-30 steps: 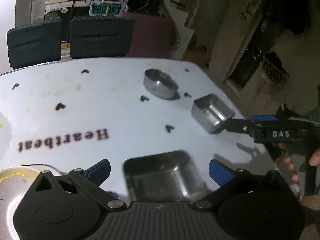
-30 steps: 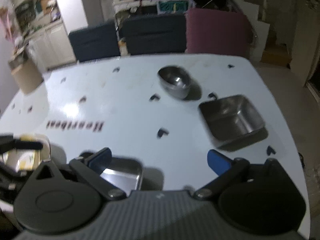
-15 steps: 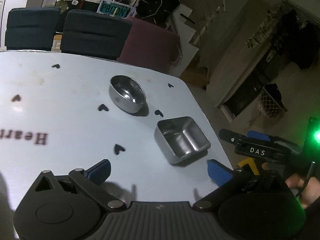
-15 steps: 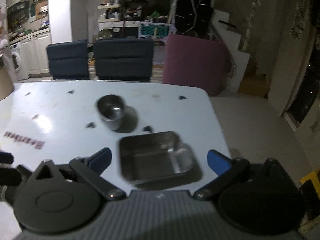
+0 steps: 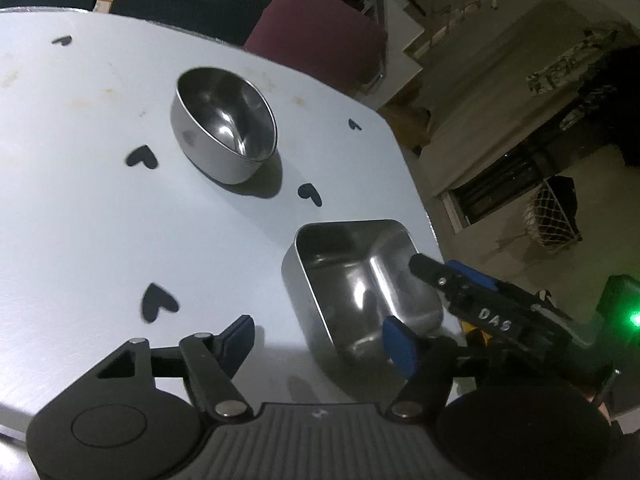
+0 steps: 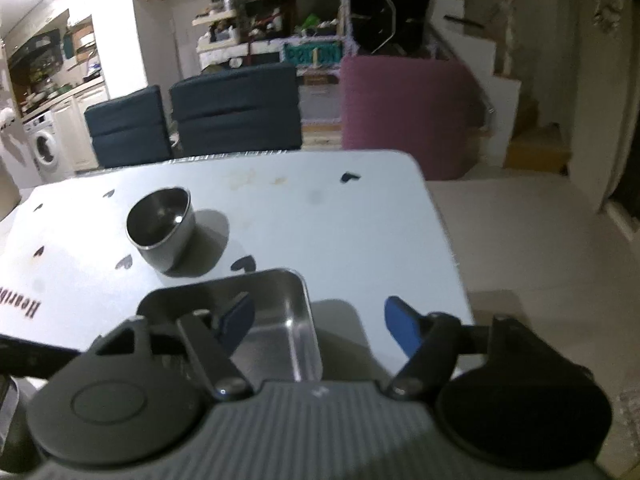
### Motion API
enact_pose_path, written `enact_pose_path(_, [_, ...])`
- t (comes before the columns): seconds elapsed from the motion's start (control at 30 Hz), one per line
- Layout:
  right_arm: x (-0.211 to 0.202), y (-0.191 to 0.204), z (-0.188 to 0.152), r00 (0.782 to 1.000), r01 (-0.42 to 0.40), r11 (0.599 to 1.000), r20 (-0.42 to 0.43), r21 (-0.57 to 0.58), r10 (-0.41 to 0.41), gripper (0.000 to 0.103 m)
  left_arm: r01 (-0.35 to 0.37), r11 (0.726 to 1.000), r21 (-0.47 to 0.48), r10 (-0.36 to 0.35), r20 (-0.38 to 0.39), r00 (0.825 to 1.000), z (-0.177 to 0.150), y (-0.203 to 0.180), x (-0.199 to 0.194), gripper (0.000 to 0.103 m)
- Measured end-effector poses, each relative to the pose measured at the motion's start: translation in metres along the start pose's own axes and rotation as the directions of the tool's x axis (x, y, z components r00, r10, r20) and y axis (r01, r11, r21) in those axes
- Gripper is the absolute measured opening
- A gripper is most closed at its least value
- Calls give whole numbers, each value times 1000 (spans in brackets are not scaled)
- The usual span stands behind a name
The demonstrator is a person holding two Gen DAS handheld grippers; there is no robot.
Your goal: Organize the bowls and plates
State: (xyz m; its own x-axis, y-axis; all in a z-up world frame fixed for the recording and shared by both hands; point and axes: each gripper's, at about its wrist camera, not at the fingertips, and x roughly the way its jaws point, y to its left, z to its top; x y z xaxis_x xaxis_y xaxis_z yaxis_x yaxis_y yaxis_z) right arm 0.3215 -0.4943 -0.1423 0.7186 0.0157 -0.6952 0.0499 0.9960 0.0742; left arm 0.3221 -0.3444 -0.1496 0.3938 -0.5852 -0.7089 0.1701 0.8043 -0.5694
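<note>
A square steel tray point(image 5: 352, 276) sits near the right edge of the white table point(image 5: 100, 220), with a round steel bowl point(image 5: 224, 124) behind it to the left. My left gripper point(image 5: 318, 340) straddles the tray's near left wall, one blue pad inside and one outside. Its jaws are closing but are still apart from the wall. In the right wrist view my right gripper point(image 6: 318, 324) straddles the right wall of the tray point(image 6: 280, 332) the same way, also closing without touching. The right gripper point(image 5: 440, 270) also shows in the left wrist view over the tray's right side. The bowl point(image 6: 162, 228) stands beyond it.
The table's right edge point(image 6: 448, 240) runs just beside the tray, with tiled floor point(image 6: 540, 240) below. Two dark blue chairs point(image 6: 236, 108) and a maroon one point(image 6: 404, 112) stand at the far edge. Black heart marks point(image 5: 142, 156) dot the tabletop.
Both grippers have swung right across the table and come down onto the square tray. Their jaws have narrowed. The other tray and the plate at the left have left both views.
</note>
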Motion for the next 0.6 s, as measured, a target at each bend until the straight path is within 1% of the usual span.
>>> enact_pose_path(0.07, [12, 4, 2, 999, -1, 1000, -36, -14, 0, 58, -1, 1000, -10, 1, -10, 1000, 3, 1, 8, 63])
enact_pose_path(0.1, [14, 5, 2, 999, -5, 1000, -50, -17, 4, 54, -7, 1000, -13, 7, -15, 1000, 4, 0, 12, 56])
enact_pose_path(0.13, [18, 5, 3, 998, -6, 1000, -63, -18, 5, 47, -16, 1000, -18, 16, -19, 1000, 5, 0, 15, 53])
enact_pose_path(0.17, [20, 6, 3, 997, -6, 1000, -73, -18, 5, 42, -17, 1000, -24, 16, -22, 1000, 6, 1, 16, 51])
enact_pose_path(0.2, [23, 7, 3, 997, -5, 1000, -83, -21, 3, 40, -16, 999, -30, 15, -24, 1000, 7, 2, 18, 46])
enact_pose_path(0.23, [24, 7, 3, 996, -5, 1000, -91, -23, 3, 32, -13, 999, -31, 12, -29, 1000, 8, 1, 19, 41])
enact_pose_path(0.27, [23, 8, 2, 995, -9, 1000, -95, -24, 7, 22, -7, 1000, -28, 6, -32, 999, 8, 0, 20, 36])
enact_pose_path(0.3, [21, 9, 2, 995, -16, 1000, -101, -23, 13, 20, -13, 1000, -16, 13, -33, 999, 8, -1, 21, 33])
enact_pose_path(0.37, [22, 12, 1, 994, -16, 999, -113, -30, 12, 19, -37, 999, 26, 37, -30, 999, 9, -4, 21, 28])
enact_pose_path(0.43, [19, 15, -1, 992, -9, 999, -126, -33, 5, 19, -59, 997, 40, 61, -34, 998, 10, -3, 21, 17])
enact_pose_path(0.5, [13, 16, -2, 991, -16, 1000, -132, -18, 14, 17, -71, 996, 46, 73, -38, 997, 11, -1, 19, 15])
enact_pose_path(0.53, [12, 16, -3, 992, -19, 1000, -129, -10, 18, 14, -72, 996, 51, 74, -35, 997, 10, 0, 16, 15])
enact_pose_path(0.6, [1, 20, -4, 993, -31, 1000, -112, 4, 31, 12, -74, 995, 67, 76, -25, 997, 10, -3, 9, 15])
